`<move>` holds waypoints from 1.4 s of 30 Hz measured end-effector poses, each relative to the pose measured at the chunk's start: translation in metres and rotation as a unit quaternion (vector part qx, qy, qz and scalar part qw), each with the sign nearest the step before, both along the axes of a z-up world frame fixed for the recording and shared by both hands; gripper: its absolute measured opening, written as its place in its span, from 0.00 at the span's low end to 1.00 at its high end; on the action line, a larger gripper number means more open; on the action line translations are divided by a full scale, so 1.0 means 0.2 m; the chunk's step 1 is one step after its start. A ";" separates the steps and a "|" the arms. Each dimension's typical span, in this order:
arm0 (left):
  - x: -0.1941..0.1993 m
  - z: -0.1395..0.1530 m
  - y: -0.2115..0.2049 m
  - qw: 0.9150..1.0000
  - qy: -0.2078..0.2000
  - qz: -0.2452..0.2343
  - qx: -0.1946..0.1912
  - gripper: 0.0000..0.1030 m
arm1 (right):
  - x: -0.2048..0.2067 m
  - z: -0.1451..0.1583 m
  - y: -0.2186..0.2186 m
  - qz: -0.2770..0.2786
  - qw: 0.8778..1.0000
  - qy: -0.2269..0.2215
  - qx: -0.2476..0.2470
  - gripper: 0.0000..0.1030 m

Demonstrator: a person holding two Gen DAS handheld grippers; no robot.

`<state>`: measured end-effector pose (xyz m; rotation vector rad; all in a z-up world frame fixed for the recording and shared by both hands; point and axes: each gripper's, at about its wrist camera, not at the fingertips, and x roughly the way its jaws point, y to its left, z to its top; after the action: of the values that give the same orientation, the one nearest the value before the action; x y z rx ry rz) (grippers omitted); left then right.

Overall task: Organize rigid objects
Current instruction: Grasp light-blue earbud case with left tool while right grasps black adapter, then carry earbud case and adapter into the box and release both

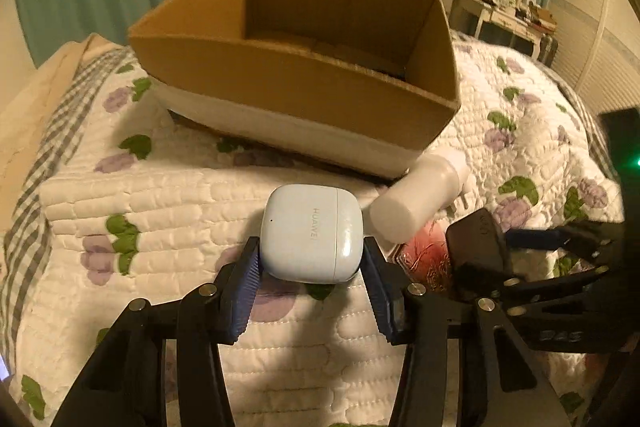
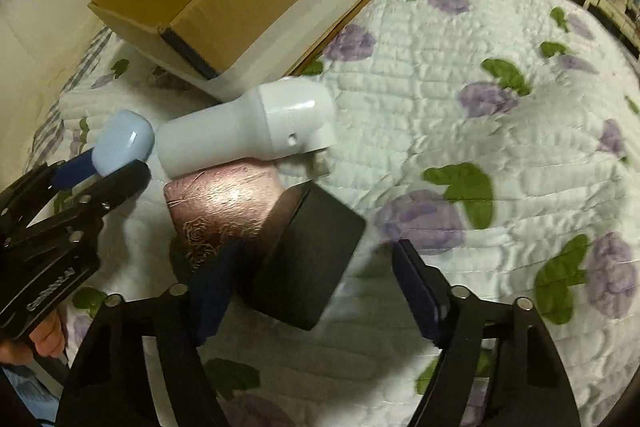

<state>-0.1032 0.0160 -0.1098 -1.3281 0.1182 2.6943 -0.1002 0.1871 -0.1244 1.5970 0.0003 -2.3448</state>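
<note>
Pale blue, rounded plastic earbud case (image 1: 310,235) lying on the quilted floral bedspread (image 1: 168,195), flanked on both flat sides by the blue pads of the left tongs (image 1: 311,254), which appear closed on it. The glossy, light, rigid shell probably slips easily; holding across the broad faces, as here, looks soundest. At its 2 o'clock lies a white plastic plug-in device (image 2: 248,125), touching a pink foil-patterned box (image 2: 224,209). A black rectangular block (image 2: 308,263) sits between the open right tongs (image 2: 316,287). At 12 o'clock stands the open brown cardboard box (image 1: 304,83).
</note>
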 end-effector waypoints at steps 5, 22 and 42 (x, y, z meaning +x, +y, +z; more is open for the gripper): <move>0.02 0.04 0.00 1.000 0.010 -0.001 0.002 0.48 | -0.02 -0.01 -0.03 0.000 1.000 0.009 0.000 0.56; 0.11 0.32 -0.03 0.998 0.049 -0.005 0.030 0.48 | 0.20 0.42 -0.06 0.043 0.987 0.150 0.041 0.40; -0.52 0.60 -0.12 0.996 0.083 0.038 0.011 0.48 | -0.63 0.91 -0.29 0.084 0.975 0.203 0.023 0.40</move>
<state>-0.2074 -0.0086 0.0097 -1.1217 0.0550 2.8578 -0.2262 0.1283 0.0575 1.0613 0.2688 -2.5017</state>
